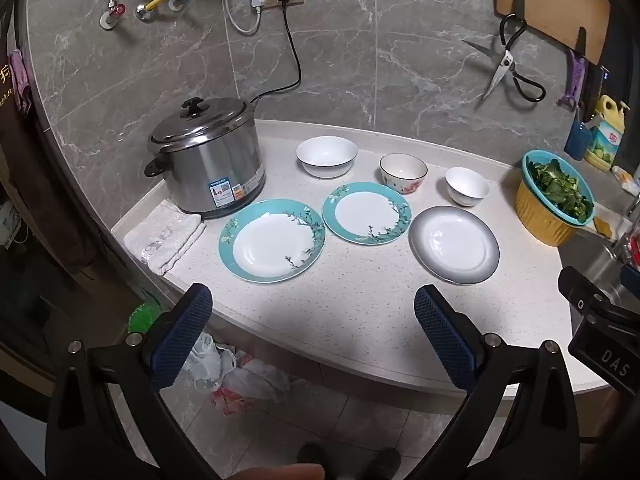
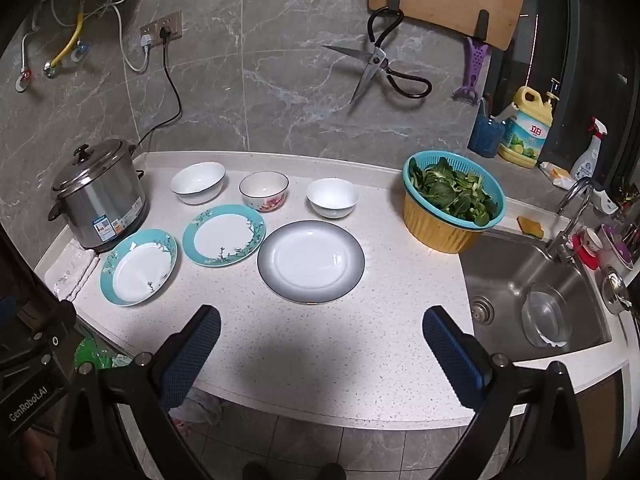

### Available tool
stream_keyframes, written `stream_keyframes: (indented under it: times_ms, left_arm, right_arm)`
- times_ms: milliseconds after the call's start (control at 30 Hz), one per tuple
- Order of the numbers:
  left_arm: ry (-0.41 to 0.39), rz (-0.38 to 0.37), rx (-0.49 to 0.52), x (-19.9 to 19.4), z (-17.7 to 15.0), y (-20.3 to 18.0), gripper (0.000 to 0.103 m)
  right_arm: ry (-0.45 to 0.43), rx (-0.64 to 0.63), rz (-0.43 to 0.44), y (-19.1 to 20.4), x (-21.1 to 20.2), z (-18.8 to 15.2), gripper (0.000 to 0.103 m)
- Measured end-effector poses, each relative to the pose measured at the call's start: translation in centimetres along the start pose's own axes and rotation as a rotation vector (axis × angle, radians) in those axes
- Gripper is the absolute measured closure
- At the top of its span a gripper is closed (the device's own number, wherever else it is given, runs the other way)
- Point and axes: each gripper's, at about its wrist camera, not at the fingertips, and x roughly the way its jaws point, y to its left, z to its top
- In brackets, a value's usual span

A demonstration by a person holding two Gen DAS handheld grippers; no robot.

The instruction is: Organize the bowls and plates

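Observation:
Three plates lie in a row on the white counter: a teal-rimmed plate (image 1: pixel 272 240) (image 2: pixel 139 266) at the left, a second teal-rimmed plate (image 1: pixel 367 213) (image 2: pixel 224 235) in the middle, a grey-rimmed plate (image 1: pixel 454 244) (image 2: pixel 311 262) at the right. Behind them stand a wide white bowl (image 1: pixel 327 156) (image 2: pixel 198 182), a flowered bowl (image 1: pixel 403 173) (image 2: pixel 264 191) and a small white bowl (image 1: pixel 467 186) (image 2: pixel 332 198). My left gripper (image 1: pixel 314 328) is open and empty, held before the counter's front edge. My right gripper (image 2: pixel 322 340) is open and empty over the front of the counter.
A steel rice cooker (image 1: pixel 206 156) (image 2: pixel 98 196) stands at the back left, with a folded cloth (image 1: pixel 164 236) in front of it. A teal colander of greens in a yellow basin (image 1: pixel 556 200) (image 2: pixel 452 204) stands by the sink (image 2: pixel 536 288). Scissors (image 2: pixel 380 68) hang on the wall.

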Motion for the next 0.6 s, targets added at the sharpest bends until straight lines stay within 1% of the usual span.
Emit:
stream_keyframes:
  times_ms: [600]
  left_arm:
    - [0.002,-0.004,0.007,0.23,0.08,-0.46,0.000]
  right_arm:
    - [-0.004,0.001,0.000,0.11,0.08,0.07,0.000]
